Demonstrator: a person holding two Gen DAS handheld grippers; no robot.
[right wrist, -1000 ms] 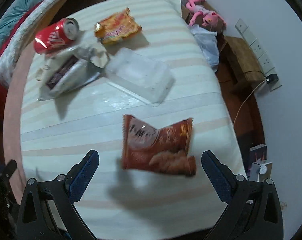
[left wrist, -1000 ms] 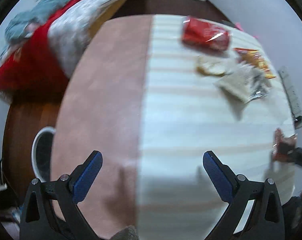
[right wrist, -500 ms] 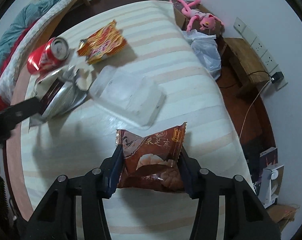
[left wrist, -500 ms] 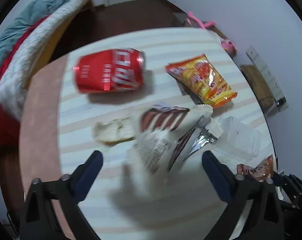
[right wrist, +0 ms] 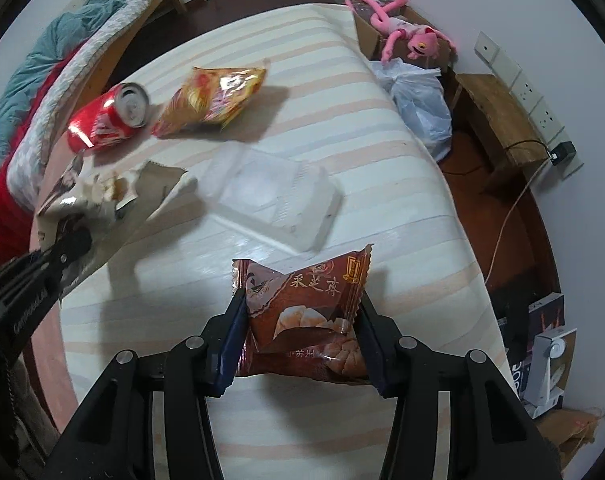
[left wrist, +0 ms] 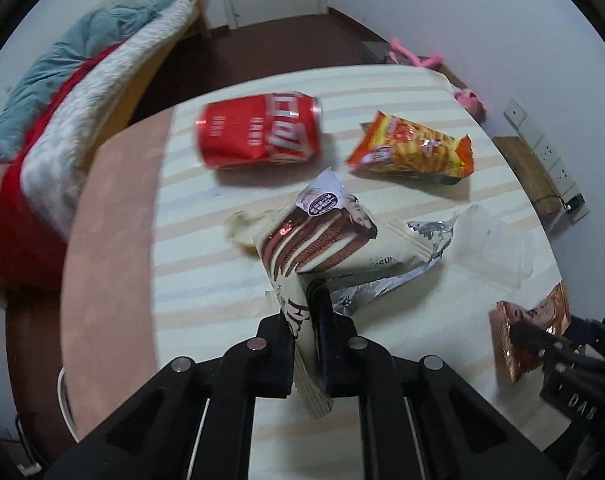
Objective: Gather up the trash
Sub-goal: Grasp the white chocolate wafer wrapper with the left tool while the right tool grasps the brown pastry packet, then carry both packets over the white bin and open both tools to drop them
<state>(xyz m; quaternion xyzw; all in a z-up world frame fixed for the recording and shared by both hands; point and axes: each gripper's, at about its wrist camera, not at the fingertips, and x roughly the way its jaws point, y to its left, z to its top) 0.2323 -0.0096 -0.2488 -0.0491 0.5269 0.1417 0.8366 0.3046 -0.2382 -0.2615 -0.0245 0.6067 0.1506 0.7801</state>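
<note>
My left gripper (left wrist: 307, 320) is shut on the near end of a cream snack wrapper with a chocolate biscuit picture (left wrist: 322, 236), its foil lining torn open to the right. My right gripper (right wrist: 300, 320) is shut on a brown pastry packet (right wrist: 306, 308), pinched from both sides just above the striped bed. That packet (left wrist: 526, 336) also shows at the right edge of the left wrist view. A red soda can (left wrist: 258, 132) lies on its side beyond. An orange snack bag (left wrist: 412, 152) and a clear plastic box (right wrist: 278, 200) lie on the bed.
The striped mattress (right wrist: 342, 112) fills both views, with a pink sheet (left wrist: 110, 232) at its left. A pile of blankets (left wrist: 62, 92) lies on another bed. A white plastic bag (right wrist: 418, 100), a pink plush toy (right wrist: 406, 36) in a cardboard box and a wooden stool (right wrist: 498, 120) stand at the right.
My left gripper swung over the litter and closed on the cream wrapper. My right gripper closed on the brown packet half a second ago and has held it since.
</note>
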